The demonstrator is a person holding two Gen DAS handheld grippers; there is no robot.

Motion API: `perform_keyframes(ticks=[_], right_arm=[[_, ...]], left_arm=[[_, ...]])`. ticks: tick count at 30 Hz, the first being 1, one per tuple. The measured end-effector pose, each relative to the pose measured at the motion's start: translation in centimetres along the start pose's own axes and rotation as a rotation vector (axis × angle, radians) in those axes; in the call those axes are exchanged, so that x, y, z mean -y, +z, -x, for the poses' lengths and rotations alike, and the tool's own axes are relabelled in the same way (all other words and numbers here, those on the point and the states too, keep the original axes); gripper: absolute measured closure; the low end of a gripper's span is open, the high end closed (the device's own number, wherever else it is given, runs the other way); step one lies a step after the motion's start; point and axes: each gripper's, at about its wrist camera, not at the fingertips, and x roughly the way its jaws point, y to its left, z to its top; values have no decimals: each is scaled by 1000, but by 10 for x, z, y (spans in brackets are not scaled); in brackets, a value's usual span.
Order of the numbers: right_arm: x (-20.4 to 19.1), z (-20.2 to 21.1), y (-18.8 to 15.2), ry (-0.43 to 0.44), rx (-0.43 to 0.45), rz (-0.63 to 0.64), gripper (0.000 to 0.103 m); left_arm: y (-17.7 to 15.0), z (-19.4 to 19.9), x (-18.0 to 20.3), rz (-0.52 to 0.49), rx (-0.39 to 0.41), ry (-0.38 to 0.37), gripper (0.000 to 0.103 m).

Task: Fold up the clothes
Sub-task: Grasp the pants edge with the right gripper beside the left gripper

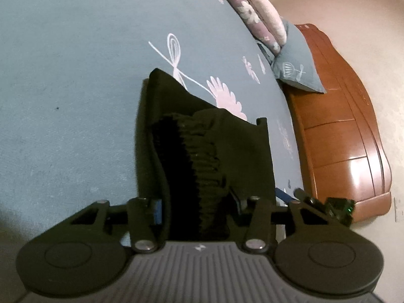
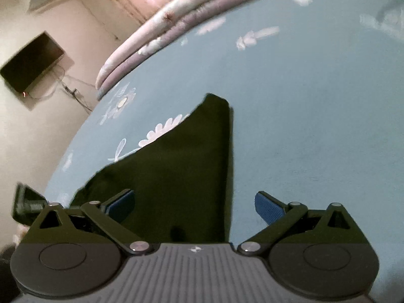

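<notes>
A dark cloth (image 2: 176,176) lies on the blue bed (image 1: 63,101). It looks like pants or shorts, because a stretchy, bunched band (image 1: 202,156) shows at one end. That band end is bunched up right between the two fingers of the left gripper (image 1: 204,123). The fingers have the band end between them and seem to be pinching it (the cloth hides the pads, so I can't be fully sure).

The right gripper (image 2: 194,207) is wide open and holds nothing. Its blue pads (image 2: 267,209) stand far apart. The cloth sits right under it, a bit toward its left finger, and its right finger is over bare bed.

From both grippers the cloth runs straight away, long and narrow, to a far corner (image 2: 214,101) out on the bed. So the long way of the cloth points the same way the grippers point.

The left one is nearer to a real hold. I think the right one must close on its near edge next, and then both can lift the near end toward the far corner to fold it.
</notes>
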Motion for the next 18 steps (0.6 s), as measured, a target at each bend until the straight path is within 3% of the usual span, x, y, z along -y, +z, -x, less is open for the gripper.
perform_keyframes(ticks=[6,13,18], right_arm=[[15,-25,15,167,-23,-55,1],[1,-41,20,182,-50,6,2],[13,-13,-3,258,-106,17,2]], left_arm=[[1,0,8,-16,-13,44,57],[1,3,8,-17,-20,59,56],[2,3,5,-15,-22,42,56]])
